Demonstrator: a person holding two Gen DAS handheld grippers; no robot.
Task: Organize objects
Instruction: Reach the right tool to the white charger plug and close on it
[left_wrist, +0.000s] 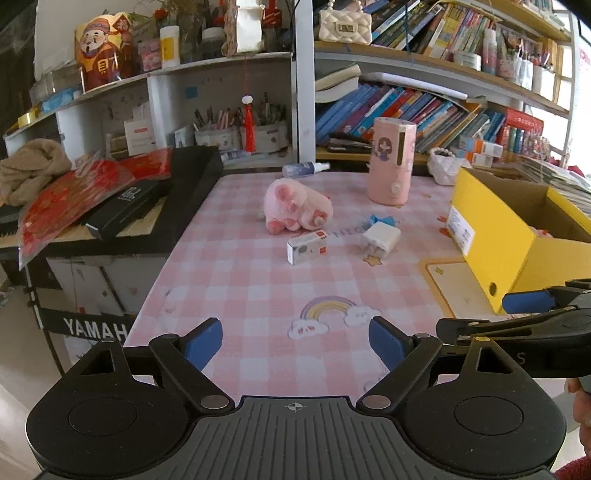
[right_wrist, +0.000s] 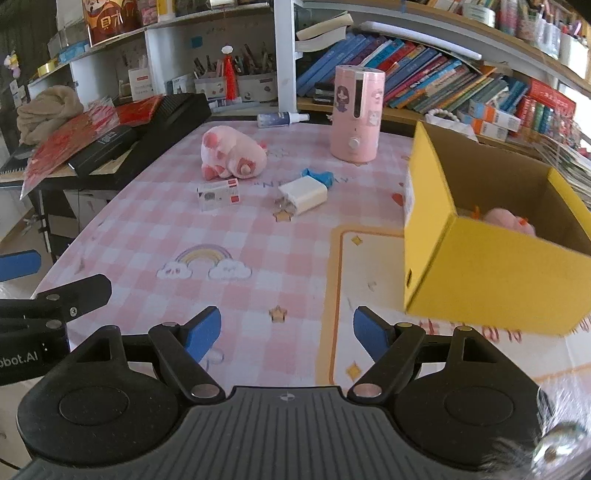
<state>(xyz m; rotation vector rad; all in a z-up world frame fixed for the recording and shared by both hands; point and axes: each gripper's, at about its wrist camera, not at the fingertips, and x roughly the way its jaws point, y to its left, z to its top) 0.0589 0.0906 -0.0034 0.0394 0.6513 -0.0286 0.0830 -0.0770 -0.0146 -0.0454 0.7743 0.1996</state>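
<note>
- My left gripper (left_wrist: 295, 341) stands wide, blue pads well apart with only bare pink checked tablecloth (left_wrist: 258, 288) between them; it holds nothing and touches nothing.
- My right gripper (right_wrist: 287, 330) is open a little narrower, also empty, over the near edge of the table, just beside the yellow cardboard box (right_wrist: 480, 280).
- Each camera catches the other tool at its margin: in the left view the right gripper enters from the right edge, and in the right view the left one enters from the left edge.
- Going left to right on the table: a pink plush pig (left_wrist: 295, 206) lies on its side, feet toward me, its long axis running across the view.
- Just in front of it a small white-and-red carton (left_wrist: 307, 246) lies flat, long axis across, red end to the right.
- Next, a white charger-like block (left_wrist: 380, 238) is angled, its prongs pointing toward the near left; a crumpled blue item (left_wrist: 380, 220) sits just behind it.
- A pink humidifier (left_wrist: 391, 162) stands upright further back, with a spray bottle (left_wrist: 304, 170) lying on its side to its left.
- Only the right view looks into the box: a second pink plush (right_wrist: 508, 221) lies at the bottom. The left view shows just a sliver of it.
</note>
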